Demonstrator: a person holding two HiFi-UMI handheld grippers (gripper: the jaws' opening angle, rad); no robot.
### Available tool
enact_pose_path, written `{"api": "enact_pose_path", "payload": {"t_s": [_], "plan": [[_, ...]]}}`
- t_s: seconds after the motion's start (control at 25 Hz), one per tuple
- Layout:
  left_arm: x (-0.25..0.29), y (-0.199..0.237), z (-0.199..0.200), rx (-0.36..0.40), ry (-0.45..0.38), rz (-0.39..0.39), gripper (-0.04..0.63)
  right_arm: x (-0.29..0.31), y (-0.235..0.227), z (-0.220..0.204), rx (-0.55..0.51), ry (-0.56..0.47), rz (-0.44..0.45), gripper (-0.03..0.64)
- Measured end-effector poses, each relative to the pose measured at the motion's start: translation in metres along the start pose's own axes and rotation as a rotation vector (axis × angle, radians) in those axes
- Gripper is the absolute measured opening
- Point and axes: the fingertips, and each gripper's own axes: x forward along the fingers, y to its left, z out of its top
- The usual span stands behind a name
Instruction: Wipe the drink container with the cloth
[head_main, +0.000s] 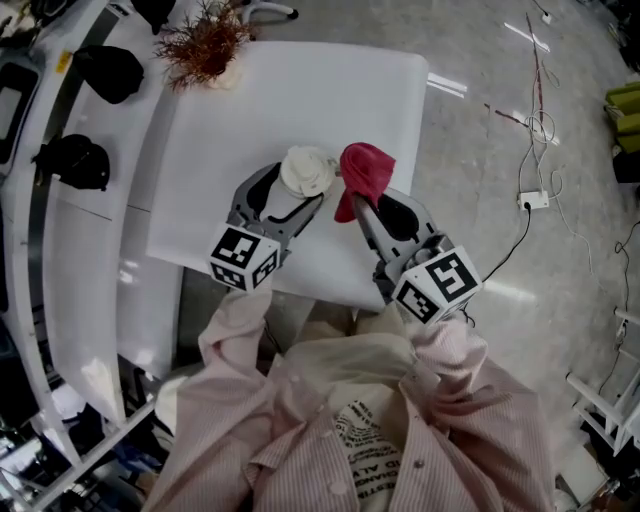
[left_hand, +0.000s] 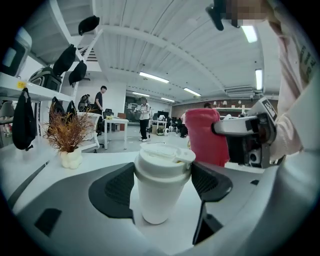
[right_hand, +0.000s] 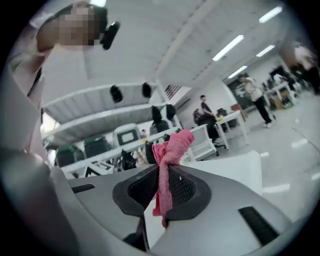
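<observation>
- The white table (head_main: 300, 100) fills the upper middle of the head view.
- My left tongs (head_main: 300, 195) are clamped round the drink container (head_main: 307, 170), a lidded white cup standing at centre frame.
- My right tongs (head_main: 362, 205) are pinched shut on the pink cloth (head_main: 365, 172), just right of the cup.
- I judge that wiping is yet to begin, though I cannot confirm whether they touch.
- Only the left gripper view shows the cup's base on the table. The right gripper view misses the cup.

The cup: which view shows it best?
The left gripper view: the whole cup stands there, lid to base, held between the jaws. The head view shows mostly its lid from above. The right gripper view does not show it.
</observation>
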Motion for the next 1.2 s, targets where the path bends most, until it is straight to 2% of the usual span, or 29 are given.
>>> {"api": "enact_pose_path", "payload": {"t_s": [0.08,0.2,0.28,0.4,0.8,1.2], "plan": [[0.000,-0.001,0.000,0.000,-0.001,0.001,0.359,-0.007,-0.012,-0.013,0.191,-0.090,-0.113,0.037],[0.000,-0.002,0.001,-0.002,-0.006,0.003,0.359,-0.009,-0.021,-0.040,0.420,-0.152,-0.228,0.037],[-0.001,-0.002,0.002,-0.003,-0.012,0.007,0.359,-0.004,-0.025,-0.054,0.528,-0.180,-0.271,0.037],[-0.001,-0.001,0.002,-0.004,-0.017,0.010,0.359,0.004,-0.029,-0.064,0.628,-0.215,-0.306,0.037],[0.002,-0.002,0.004,0.002,-0.032,0.015,0.359,0.024,-0.026,-0.067,0.739,-0.279,-0.311,0.037],[0.002,-0.002,0.002,0.002,-0.043,0.015,0.359,0.029,-0.033,-0.079,0.741,-0.289,-0.337,0.037]]}}
